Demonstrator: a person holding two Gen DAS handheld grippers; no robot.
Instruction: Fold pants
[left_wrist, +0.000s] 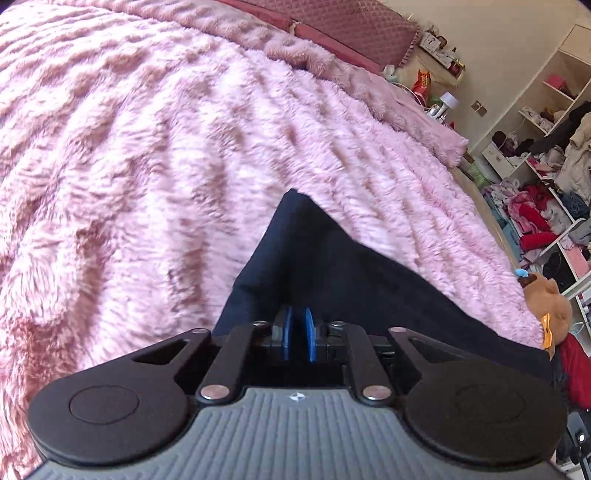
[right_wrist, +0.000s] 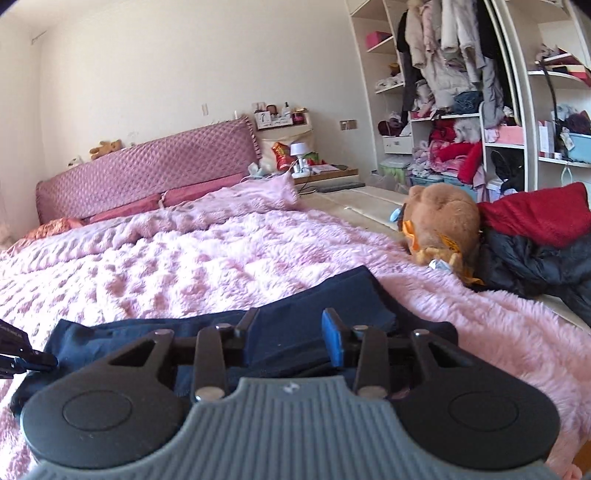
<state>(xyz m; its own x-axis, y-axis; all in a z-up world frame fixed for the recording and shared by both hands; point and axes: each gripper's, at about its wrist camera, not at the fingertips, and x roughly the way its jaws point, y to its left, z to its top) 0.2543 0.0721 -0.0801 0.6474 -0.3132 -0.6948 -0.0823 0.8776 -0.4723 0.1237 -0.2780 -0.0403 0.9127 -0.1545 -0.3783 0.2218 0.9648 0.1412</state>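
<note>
Dark navy pants (left_wrist: 332, 266) lie on a fluffy pink blanket (left_wrist: 147, 147). In the left wrist view they run from a pointed far corner back under my left gripper (left_wrist: 298, 328). Its blue pads stand almost together with dark cloth in the narrow slit, so it is shut on the pants. In the right wrist view the pants (right_wrist: 325, 291) stretch across in front of my right gripper (right_wrist: 290, 332). Its fingers are apart, with the cloth lying between and below them and the pads not pressing on it. The black tip of the left gripper (right_wrist: 18, 356) shows at the pants' left end.
A brown teddy bear (right_wrist: 443, 225) sits at the blanket's right edge beside a pile of red and black clothes (right_wrist: 535, 240). A quilted mauve headboard (right_wrist: 147, 173) closes the far end of the bed. Open wardrobe shelves (right_wrist: 461, 110) full of clothes stand to the right.
</note>
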